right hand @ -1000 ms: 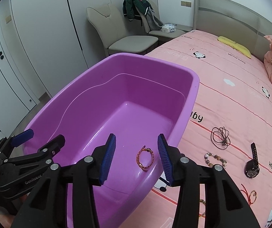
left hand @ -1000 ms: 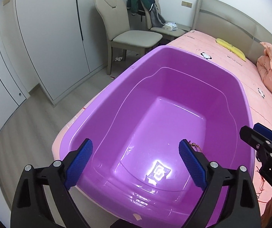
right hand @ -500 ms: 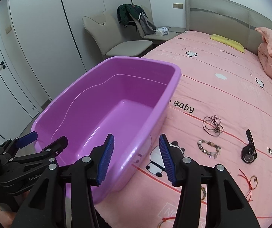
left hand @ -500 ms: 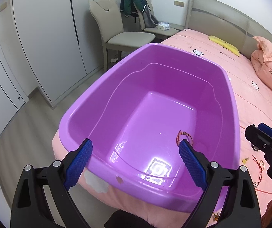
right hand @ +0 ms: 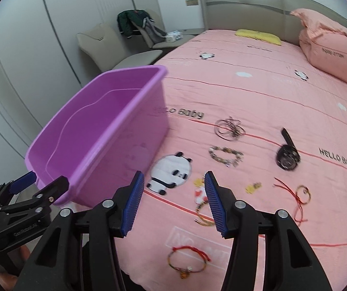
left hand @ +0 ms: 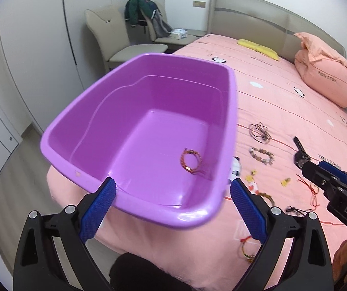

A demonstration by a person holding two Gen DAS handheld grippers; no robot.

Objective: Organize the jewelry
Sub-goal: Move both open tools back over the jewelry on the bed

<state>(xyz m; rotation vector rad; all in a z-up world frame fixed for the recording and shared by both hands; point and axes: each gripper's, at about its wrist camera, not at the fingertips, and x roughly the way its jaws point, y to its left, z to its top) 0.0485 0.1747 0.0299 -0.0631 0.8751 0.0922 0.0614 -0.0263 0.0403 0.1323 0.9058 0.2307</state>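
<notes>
Basin (left hand: 149, 126), purple plastic, sits at the bed's (right hand: 258, 92) near left corner, one rim overhanging the mattress edge at lower centre of the left wrist view. One red braided bracelet (left hand: 192, 161) lies on the basin floor, toward its right wall. Open pink sheet fills the right half of the right wrist view; there lie a coiled black cord (right hand: 229, 127), a beaded bracelet (right hand: 225, 155), a black watch (right hand: 287, 156), a red string bracelet (right hand: 188, 259) at bottom centre.

Left gripper (left hand: 172, 208): jaws wide apart, nothing between them, straddling the near rim without contact. Right gripper (right hand: 173, 201): jaws opening, empty, above small charms and a beaded loop on the sheet.
</notes>
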